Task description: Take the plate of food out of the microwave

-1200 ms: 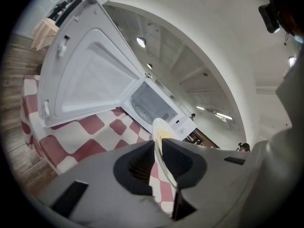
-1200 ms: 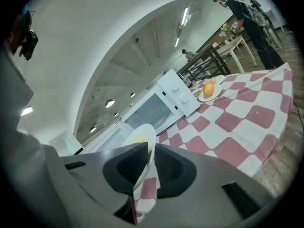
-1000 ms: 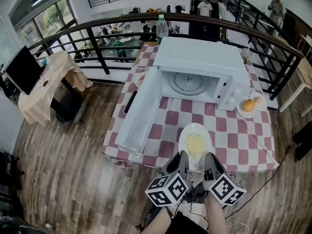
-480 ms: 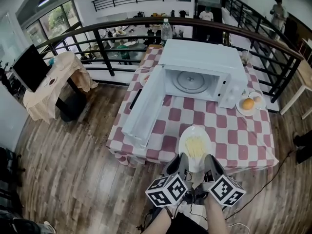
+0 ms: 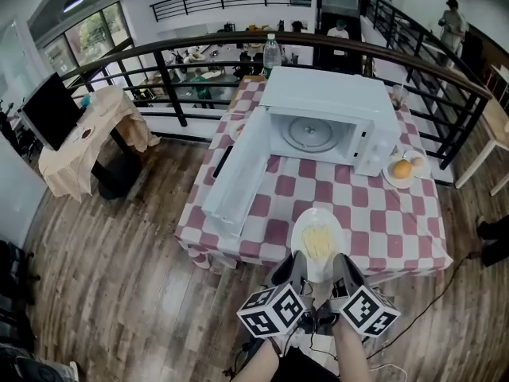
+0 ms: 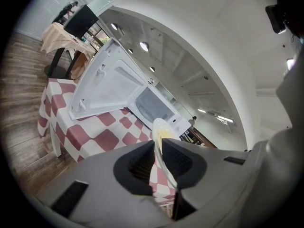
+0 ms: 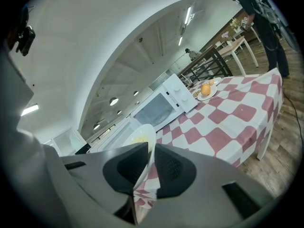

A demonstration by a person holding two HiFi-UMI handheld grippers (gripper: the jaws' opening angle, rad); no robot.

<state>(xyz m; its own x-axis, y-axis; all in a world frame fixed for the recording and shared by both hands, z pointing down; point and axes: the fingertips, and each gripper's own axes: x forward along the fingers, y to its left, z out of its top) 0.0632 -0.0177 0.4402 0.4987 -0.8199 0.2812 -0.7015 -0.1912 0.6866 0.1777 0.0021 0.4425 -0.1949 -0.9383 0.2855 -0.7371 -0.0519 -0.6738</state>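
A white plate of pale yellow food (image 5: 318,239) is held level over the near edge of the checked table (image 5: 374,221). My left gripper (image 5: 293,266) is shut on the plate's near left rim, and my right gripper (image 5: 340,266) is shut on its near right rim. In the left gripper view the plate's rim (image 6: 160,141) runs edge-on between the two dark pads. The right gripper view shows the plate's rim (image 7: 146,146) pinched the same way. Behind the plate stands the white microwave (image 5: 334,106), its door (image 5: 235,177) swung wide to the left and its glass turntable (image 5: 310,134) bare.
A small plate with an orange and an egg (image 5: 403,169) sits right of the microwave. A water bottle (image 5: 272,52) stands behind it by the black railing (image 5: 159,62). A cloth-covered side table (image 5: 95,134) stands left on the wooden floor.
The plate and both grippers keep their place in the view. The table and microwave have shifted slightly in the picture as the head camera moved.
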